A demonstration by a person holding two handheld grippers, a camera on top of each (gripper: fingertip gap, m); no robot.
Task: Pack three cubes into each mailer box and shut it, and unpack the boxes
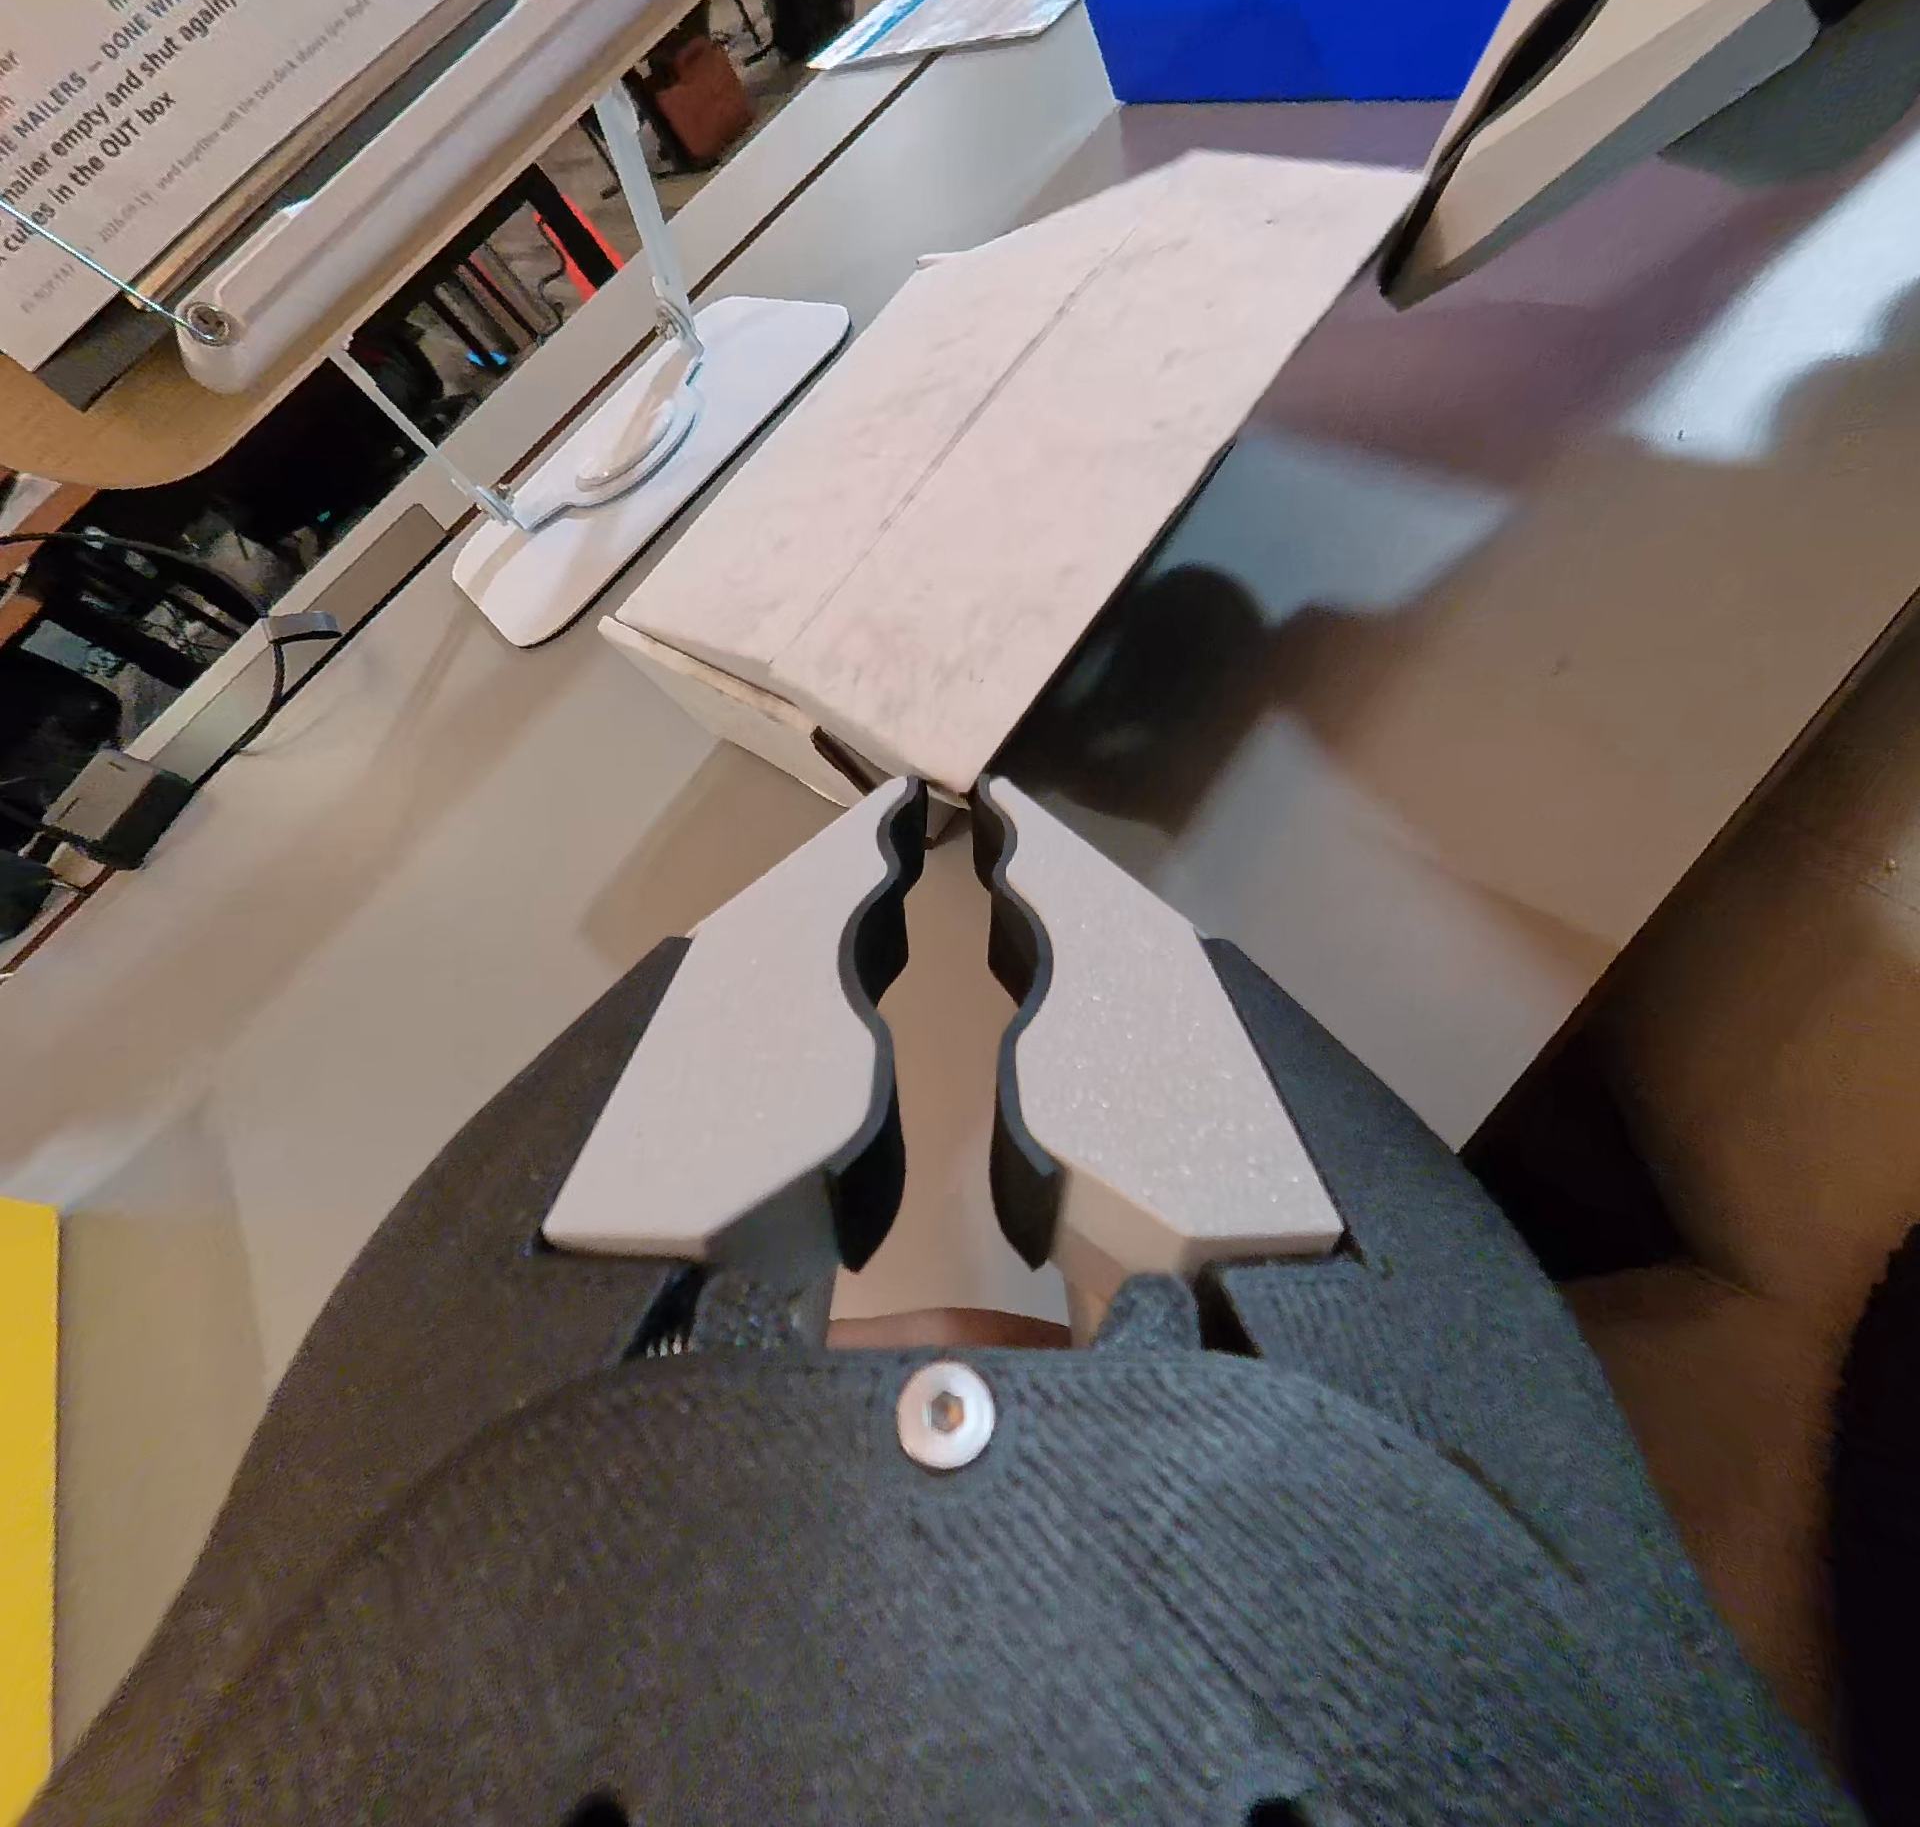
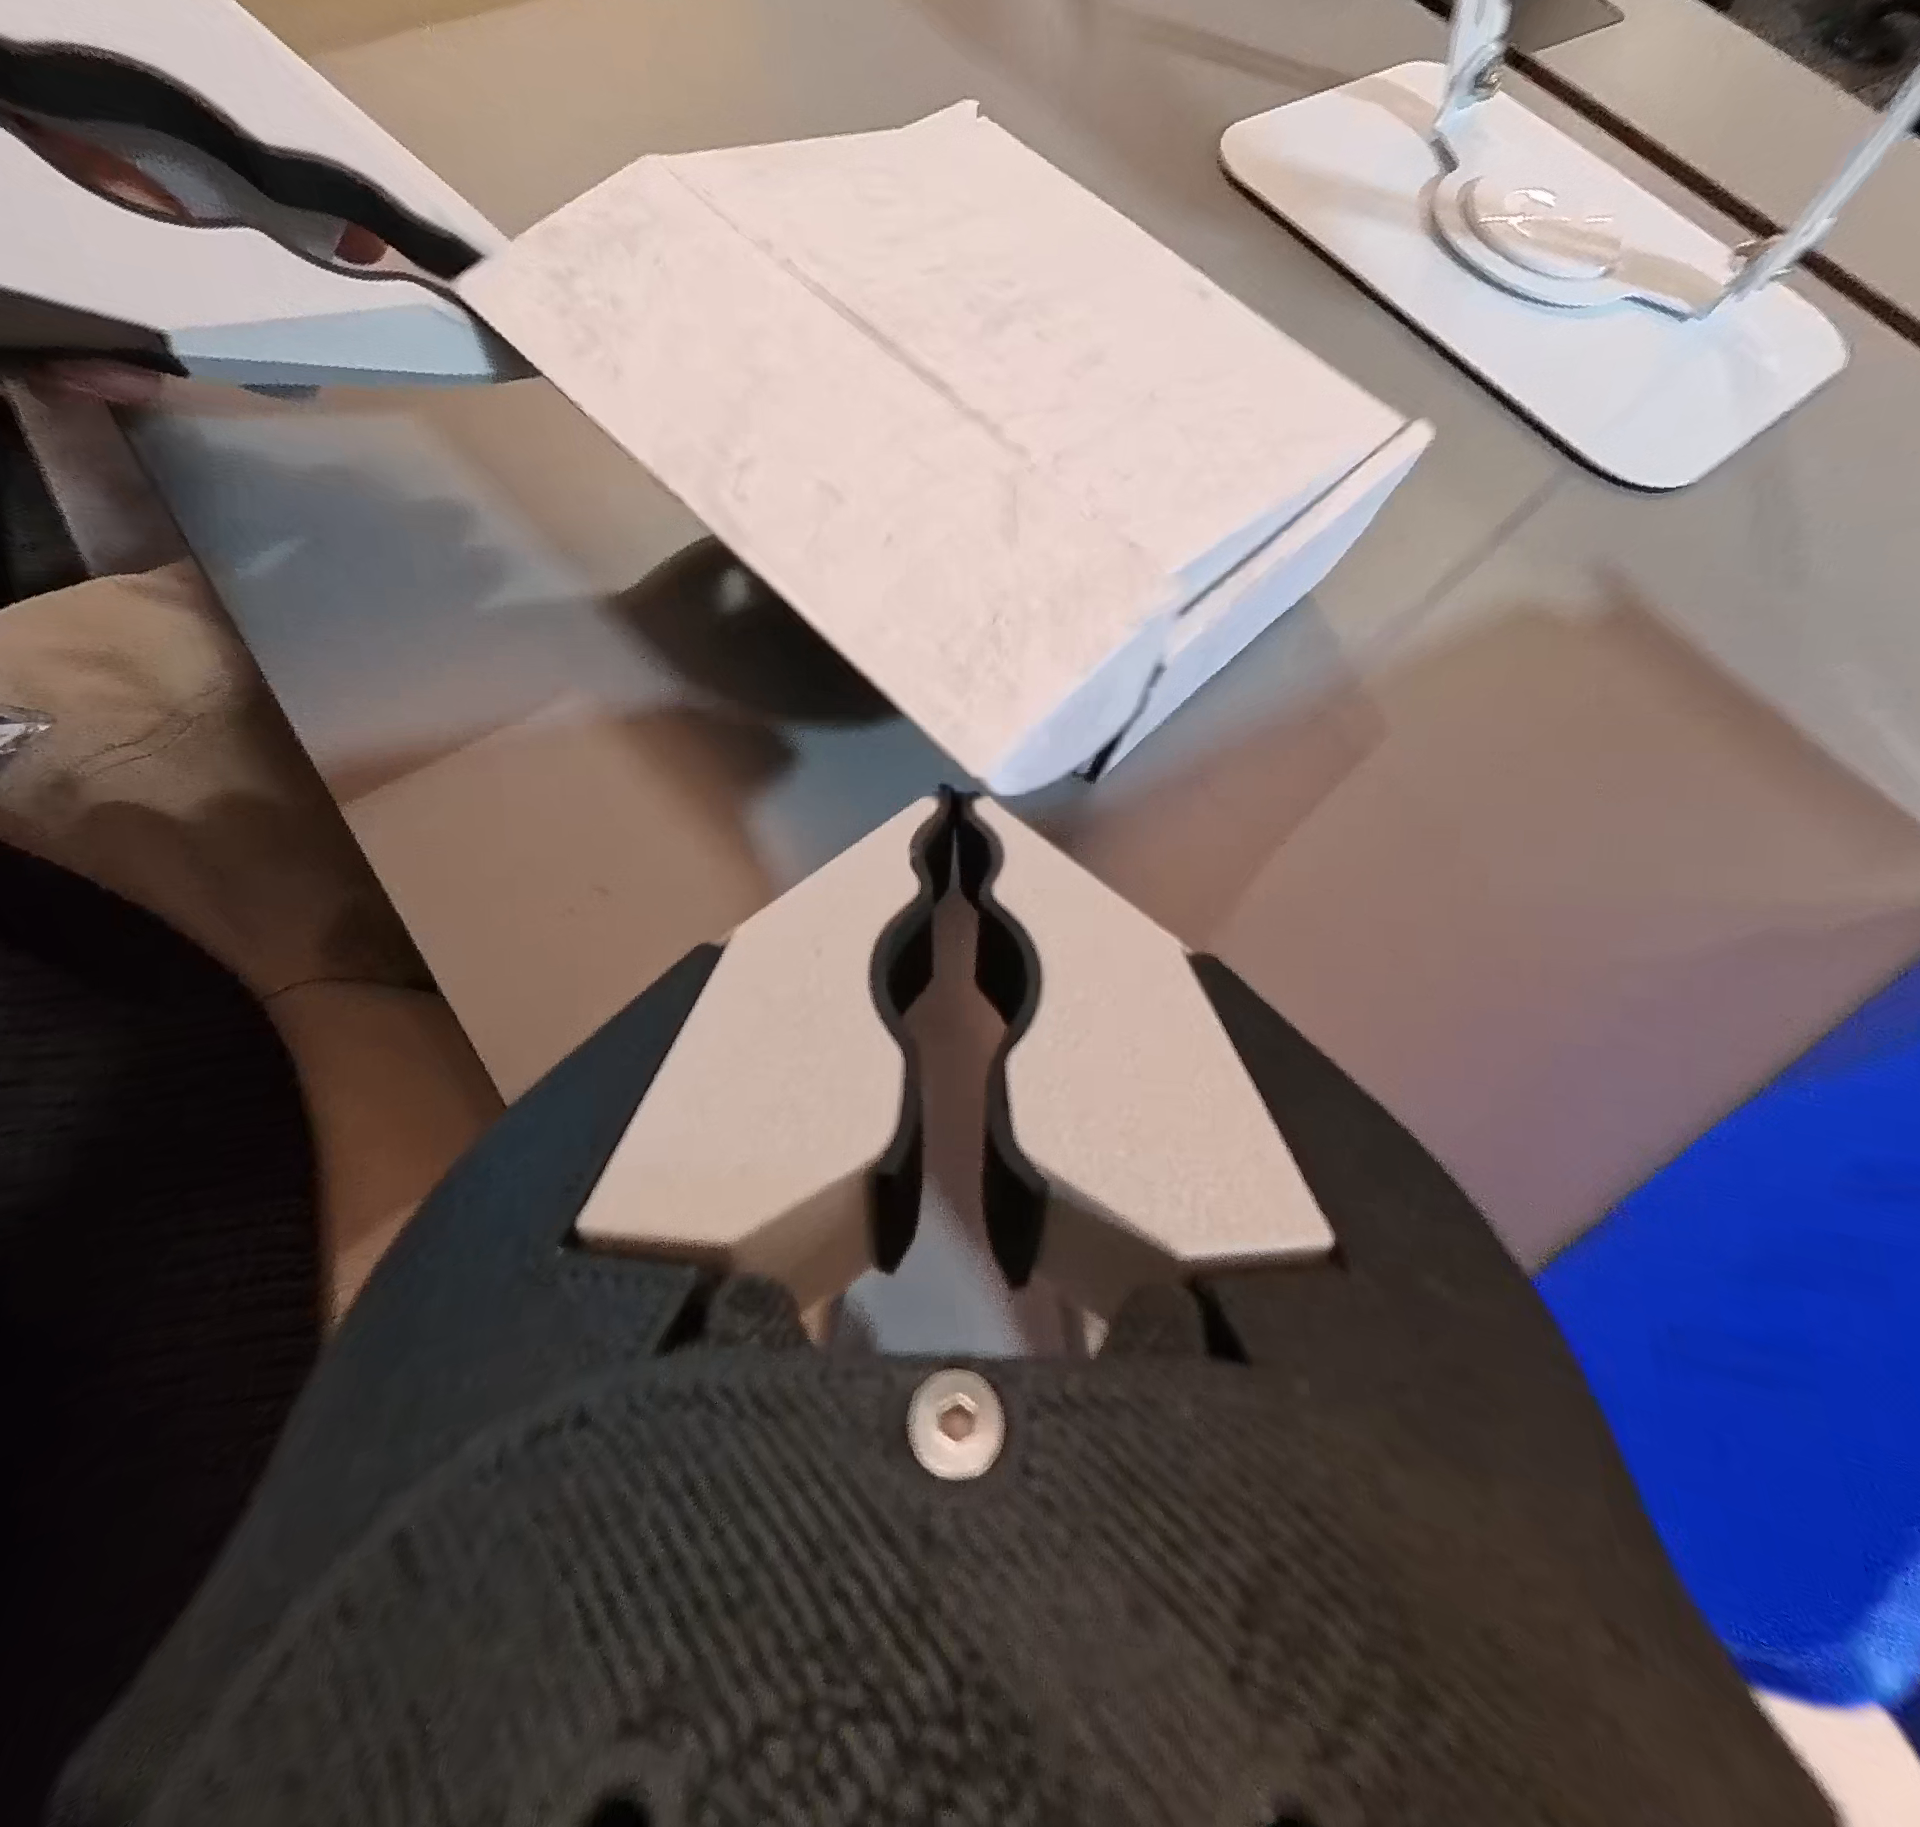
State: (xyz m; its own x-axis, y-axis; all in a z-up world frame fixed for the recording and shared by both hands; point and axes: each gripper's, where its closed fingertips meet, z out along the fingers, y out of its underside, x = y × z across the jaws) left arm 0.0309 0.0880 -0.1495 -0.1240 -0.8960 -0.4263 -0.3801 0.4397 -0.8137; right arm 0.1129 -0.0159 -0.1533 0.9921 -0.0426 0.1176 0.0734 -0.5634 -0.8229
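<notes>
A white mailer box (image 1: 935, 489) lies on the grey table, its lid down but slightly ajar at the side; it also shows in the right wrist view (image 2: 883, 406). My left gripper (image 1: 948, 790) is shut on the box's near corner, with the lid edge between its tips; the right wrist view shows it (image 2: 483, 312) at the box's left corner. My right gripper (image 2: 951, 801) is shut and empty, its tips right at the box's other front corner; touching or not, I cannot tell. It shows at the top right of the left wrist view (image 1: 1397, 286). No cubes are in view.
A blue bin (image 1: 1299, 1) stands behind the box, at the lower right of the right wrist view (image 2: 1766, 1258). A white stand base (image 1: 665, 468) holding an instruction sheet (image 1: 208, 63) sits beside the box. A yellow object (image 1: 21, 1465) is at the left edge. A person's hand (image 2: 156, 738) is near the table's front edge. About 15 cm separates my left fingertips from my right. The yellow object (image 1: 21, 1465) lies around 35 cm away from my left fingertips.
</notes>
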